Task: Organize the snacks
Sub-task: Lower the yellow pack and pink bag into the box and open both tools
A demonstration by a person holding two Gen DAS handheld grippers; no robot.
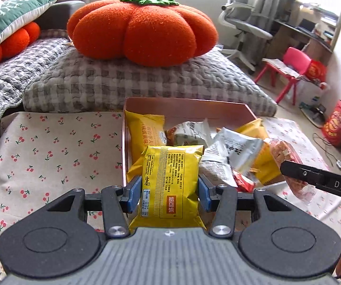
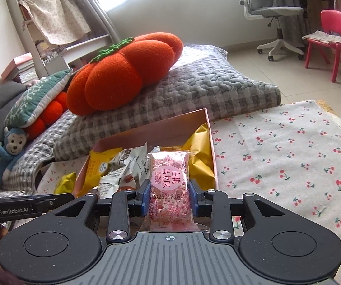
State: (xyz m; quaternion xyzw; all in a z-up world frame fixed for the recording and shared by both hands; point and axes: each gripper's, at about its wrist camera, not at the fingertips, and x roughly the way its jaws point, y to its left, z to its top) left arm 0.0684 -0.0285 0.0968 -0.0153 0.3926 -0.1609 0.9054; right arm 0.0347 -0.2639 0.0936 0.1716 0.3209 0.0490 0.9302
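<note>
Left gripper: fingers pinching a yellow packet, held just before the pink box. Right gripper: fingers pinching a pink bar, near the box's front. Box: on the cherry cloth, filled with mixed snacks.

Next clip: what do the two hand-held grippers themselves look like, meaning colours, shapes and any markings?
Both match: the left hand-held gripper and right hand-held gripper have black linkage arms with silver screws, blue finger pads, round black side housings and a ribbed grey body. Side-on, the right one reads "DAS", the left one "GenRobot.AI". No cables or sleeves visible.
</note>
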